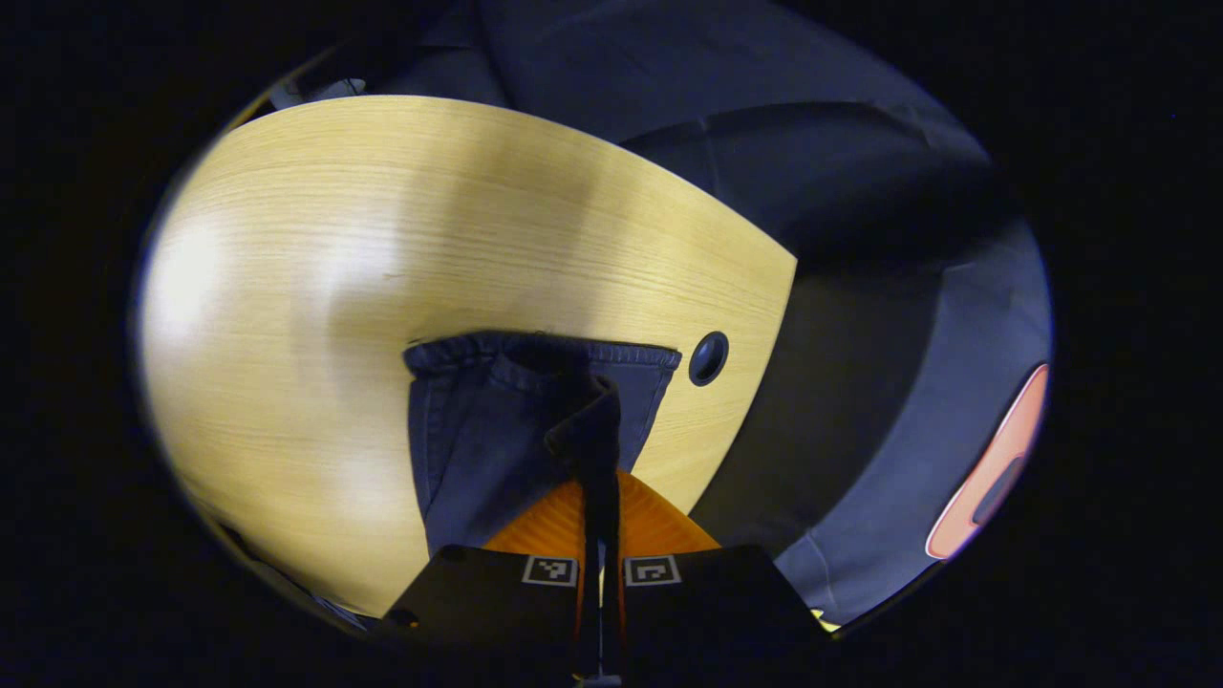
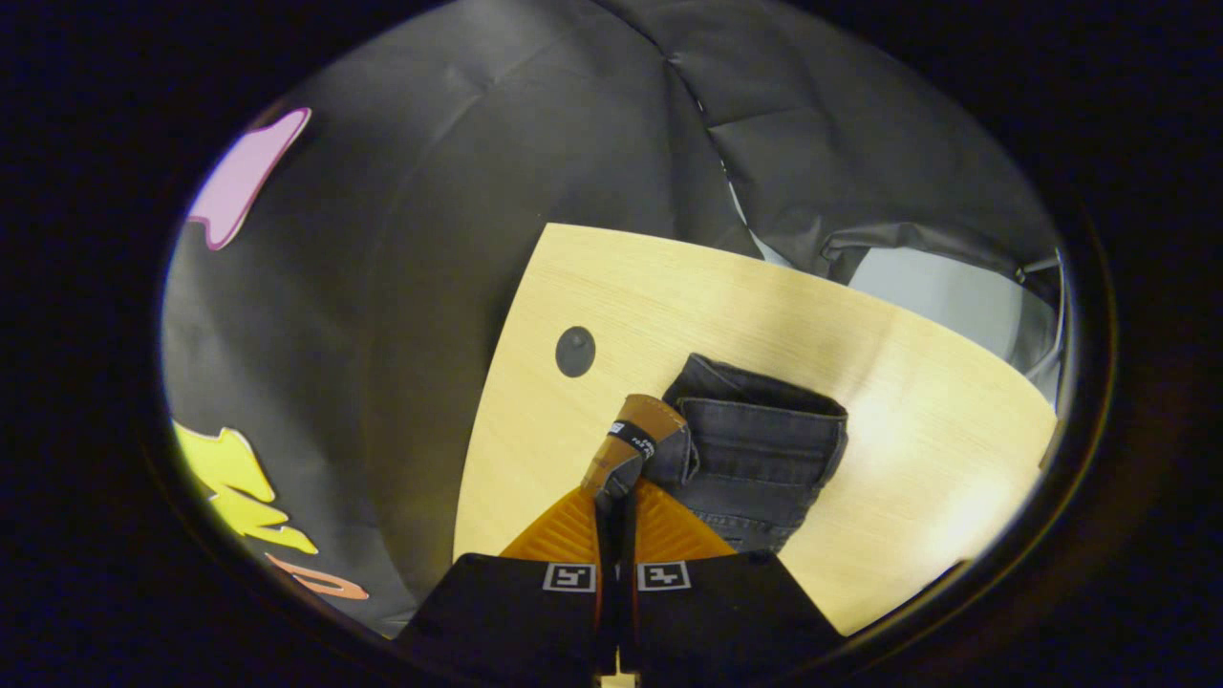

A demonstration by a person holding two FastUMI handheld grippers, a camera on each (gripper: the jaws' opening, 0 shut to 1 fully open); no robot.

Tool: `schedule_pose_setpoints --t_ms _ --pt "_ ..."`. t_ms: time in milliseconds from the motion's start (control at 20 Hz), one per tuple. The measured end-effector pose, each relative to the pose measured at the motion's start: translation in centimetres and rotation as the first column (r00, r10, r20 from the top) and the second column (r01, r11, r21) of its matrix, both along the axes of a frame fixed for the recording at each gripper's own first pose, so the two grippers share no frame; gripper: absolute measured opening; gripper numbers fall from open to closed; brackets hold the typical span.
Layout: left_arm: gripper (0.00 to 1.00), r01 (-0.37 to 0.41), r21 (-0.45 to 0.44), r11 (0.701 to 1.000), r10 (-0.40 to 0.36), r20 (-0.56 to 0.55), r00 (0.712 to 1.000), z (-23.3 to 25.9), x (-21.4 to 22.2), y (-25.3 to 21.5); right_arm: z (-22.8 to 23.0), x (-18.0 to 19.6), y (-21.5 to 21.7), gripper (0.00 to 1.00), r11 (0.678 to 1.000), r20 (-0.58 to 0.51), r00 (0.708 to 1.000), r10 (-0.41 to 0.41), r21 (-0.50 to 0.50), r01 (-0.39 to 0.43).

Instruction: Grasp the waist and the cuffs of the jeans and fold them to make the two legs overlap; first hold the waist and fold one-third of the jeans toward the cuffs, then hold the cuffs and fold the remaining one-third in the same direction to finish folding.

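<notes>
Denim: dark blue-grey jeans (image 1: 478, 430) lie on the pale wood table (image 1: 382, 239), seen from both gripper views; in the right gripper view the jeans (image 2: 764, 440) look bunched into a short, layered heap.

Table: light wood grain with a bright glare patch; a round dark hole (image 1: 708, 358) sits near its edge, just beside the jeans. The same hole (image 2: 575, 351) shows in the right gripper view, a little apart from the cloth.

Left gripper: the left gripper (image 1: 602, 535) has its orange fingers (image 1: 545, 526) drawn close together, with a dark fold of the jeans standing up between them. The cloth rises from the pinch and drapes forward onto the rest of the garment, whose stitched hem lies flat on the wood.

Right gripper: the right gripper (image 2: 616, 521) is likewise nearly closed, its orange fingers (image 2: 573, 530) pinching a corner of the jeans that carries a brown leather patch (image 2: 640, 435), so this looks like the waist end. The patch tilts up and away from the table.

Surroundings: black cloth wall (image 2: 430, 191) hangs behind the table on all sides.

Jeans position: toward the table corner near the hole, held at two points and partly lifted.
</notes>
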State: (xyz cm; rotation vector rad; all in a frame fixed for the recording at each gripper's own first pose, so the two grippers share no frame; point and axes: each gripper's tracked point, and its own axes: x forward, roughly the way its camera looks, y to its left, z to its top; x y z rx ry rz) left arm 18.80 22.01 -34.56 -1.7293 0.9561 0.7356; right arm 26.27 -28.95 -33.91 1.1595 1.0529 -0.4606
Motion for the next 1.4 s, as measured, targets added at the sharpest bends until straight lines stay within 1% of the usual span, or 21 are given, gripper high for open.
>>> schedule_pose_setpoints --t_ms 150,250,350,400,500,650,700,750,800,850,1000,1100,1150,1200,1250,1300,1350,1400 --pt "0.04 0.024 0.006 1.000 -0.024 -0.029 0.999 -1.8 1.2 -0.3 -1.6 1.1 0.0 0.01 1.000 -0.015 1.000 -0.001 0.014 0.001" --pt "0.05 0.050 0.009 0.999 -0.049 -0.055 0.997 -3.1 1.4 -0.5 -3.2 1.7 0.1 0.01 1.000 -0.036 0.999 0.013 0.002 -0.013" --pt "0.07 0.050 0.007 0.999 -0.050 -0.056 0.997 -3.6 1.8 -0.6 -4.6 2.0 0.2 0.02 1.000 -0.067 0.998 0.019 -0.014 -0.020" --pt "0.09 0.057 0.005 0.998 -0.057 -0.059 0.997 -3.9 1.9 -0.8 -4.8 2.2 0.3 0.03 1.000 -0.070 0.998 0.012 -0.012 -0.013" --pt "0.10 0.075 0.009 0.997 -0.074 -0.034 0.997 -3.8 2.6 -0.5 -5.0 2.5 0.2 0.11 1.000 -0.065 0.998 0.006 -0.014 -0.006" --pt "0.57 0.122 0.039 0.992 -0.121 -0.022 0.992 -3.1 3.2 -0.5 -4.4 2.9 -0.1 0.22 0.996 -0.050 0.997 0.051 -0.066 -0.054" --pt "0.72 0.149 0.065 0.987 -0.146 -0.059 0.988 -3.2 2.4 -0.2 -3.7 3.7 -0.3 0.33 0.994 -0.011 0.999 0.050 -0.093 -0.051" --pt "0.85 0.163 0.085 0.983 -0.156 -0.086 0.984 -2.8 1.7 0.4 -3.1 4.2 -1.0 0.54 0.990 0.010 0.999 0.046 -0.136 -0.045" --pt "0.99 0.165 0.096 0.982 -0.157 -0.090 0.984 -2.6 1.8 0.5 -2.4 4.5 -1.7 0.76 0.982 0.026 0.998 0.052 -0.182 -0.046" --pt "0.98 0.161 0.104 0.982 -0.153 -0.082 0.985 -1.9 1.8 0.6 -1.3 4.4 -2.3 0.97 0.974 0.037 0.997 0.070 -0.216 -0.060" --pt "0.99 0.158 0.147 0.976 -0.149 -0.070 0.986 0.3 1.3 1.6 0.6 3.2 -2.3 0.97 0.954 0.066 0.989 0.136 -0.279 -0.112" --pt "0.98 0.192 0.206 0.959 -0.185 -0.052 0.981 2.4 1.0 2.3 2.0 1.9 -2.3 0.97 0.929 0.090 0.978 0.190 -0.337 -0.149" --pt "0.98 0.225 0.250 0.942 -0.221 -0.043 0.974 3.7 1.0 2.5 2.6 1.0 -2.3 0.97 0.910 0.096 0.970 0.224 -0.377 -0.173" --pt "0.99 0.266 0.308 0.913 -0.267 -0.037 0.963 4.8 1.0 2.6 3.3 0.1 -2.3 0.98 0.885 0.105 0.959 0.263 -0.421 -0.197" --pt "1.00 0.311 0.381 0.871 -0.324 -0.032 0.945 6.0 1.1 2.9 4.0 -0.7 -2.4 0.98 0.857 0.114 0.946 0.304 -0.467 -0.219" --pt "1.00 0.354 0.465 0.812 -0.385 -0.030 0.922 7.7 1.0 3.1 4.7 -1.6 -2.3 0.98 0.824 0.122 0.932 0.341 -0.516 -0.234" --pt "0.99 0.387 0.552 0.738 -0.446 -0.032 0.895 9.7 1.0 3.2 5.7 -2.4 -2.2 0.98 0.790 0.137 0.916 0.378 -0.564 -0.242" --pt "0.99 0.411 0.632 0.657 -0.508 -0.032 0.861 11.7 0.7 2.9 6.8 -3.5 -2.0 0.98 0.753 0.151 0.897 0.415 -0.611 -0.246"
